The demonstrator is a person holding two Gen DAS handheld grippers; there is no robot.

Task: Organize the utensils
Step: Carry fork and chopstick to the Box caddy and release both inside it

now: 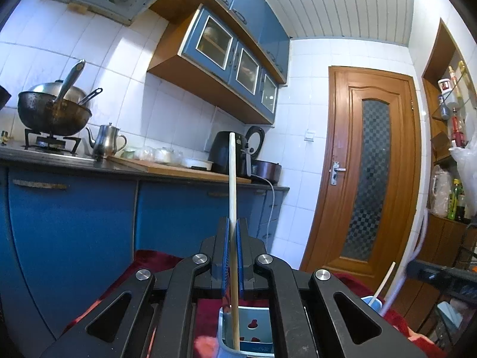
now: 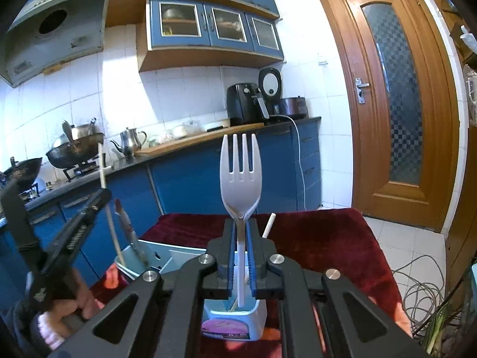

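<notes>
Left gripper (image 1: 232, 232): fingers pinching an upright wooden chopstick (image 1: 233, 197), its lower end inside a pale blue holder (image 1: 256, 328) below the fingers. Right gripper (image 2: 241, 232): fingers pinching the handle of a white plastic fork (image 2: 241, 176), tines up, above a second pale blue holder (image 2: 256, 319). Both holders stand on the red-covered tabletop (image 2: 328, 238).

walls: white tile (image 1: 143, 59) | cabinets (image 2: 214, 26): blue, wood-trimmed | door (image 2: 396, 95): wooden, patterned glass | floor (image 2: 396, 238): pale tile | counter (image 1: 167, 170): dark | ceiling (image 1: 342, 0): white slats | light: sunlit patches
</notes>
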